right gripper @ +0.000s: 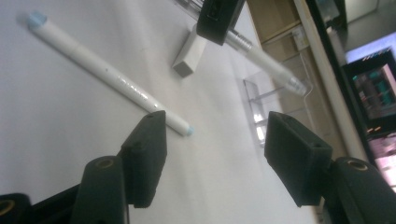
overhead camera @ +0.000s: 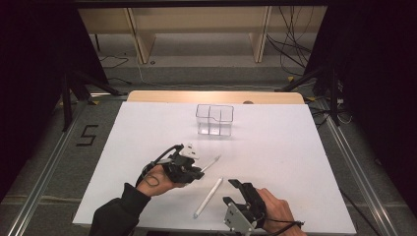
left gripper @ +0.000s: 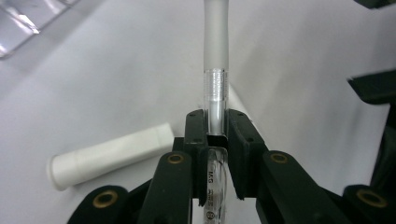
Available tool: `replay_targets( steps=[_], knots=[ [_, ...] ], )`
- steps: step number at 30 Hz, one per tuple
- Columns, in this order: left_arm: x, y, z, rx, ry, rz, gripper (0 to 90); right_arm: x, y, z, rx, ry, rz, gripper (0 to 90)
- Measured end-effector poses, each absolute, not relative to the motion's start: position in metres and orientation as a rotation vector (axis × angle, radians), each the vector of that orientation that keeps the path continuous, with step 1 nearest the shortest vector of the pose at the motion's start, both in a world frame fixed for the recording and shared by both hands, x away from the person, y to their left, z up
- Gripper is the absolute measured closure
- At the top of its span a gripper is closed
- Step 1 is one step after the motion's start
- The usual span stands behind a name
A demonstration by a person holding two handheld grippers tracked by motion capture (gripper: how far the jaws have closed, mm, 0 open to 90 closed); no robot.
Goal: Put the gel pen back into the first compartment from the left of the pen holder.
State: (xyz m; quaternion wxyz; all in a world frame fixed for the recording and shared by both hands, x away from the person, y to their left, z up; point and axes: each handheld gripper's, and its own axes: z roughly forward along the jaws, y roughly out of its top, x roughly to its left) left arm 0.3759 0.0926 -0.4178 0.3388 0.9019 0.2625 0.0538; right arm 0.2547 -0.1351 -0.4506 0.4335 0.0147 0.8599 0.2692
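Clamping the pen [left gripper: 216,70] mid-barrel, your left gripper [overhead camera: 196,173] holds it just left of frame centre; it looks light, stiff and slick, so grip the ribbed section. Your right gripper [right gripper: 212,154] stands open, nothing between its jaws, near the white marker [overhead camera: 207,197]

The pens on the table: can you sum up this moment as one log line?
left tool: shut on clear pen | right tool: open, holding nothing | white pen: lying on table | clear container: standing at far side
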Motion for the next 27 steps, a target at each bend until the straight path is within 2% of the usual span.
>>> replay_targets(
  steps=[11,27],
  knots=[
    [0.416,0.106,-0.393,2.079,0.876,0.199,78.6,0.271,-0.169,-0.438,0.558,2.271,1.114,35.6],
    [0.473,0.108,-0.383,1.991,1.022,0.274,78.6,0.275,-0.198,-0.439,0.842,2.236,1.291,32.1]
  ],
)
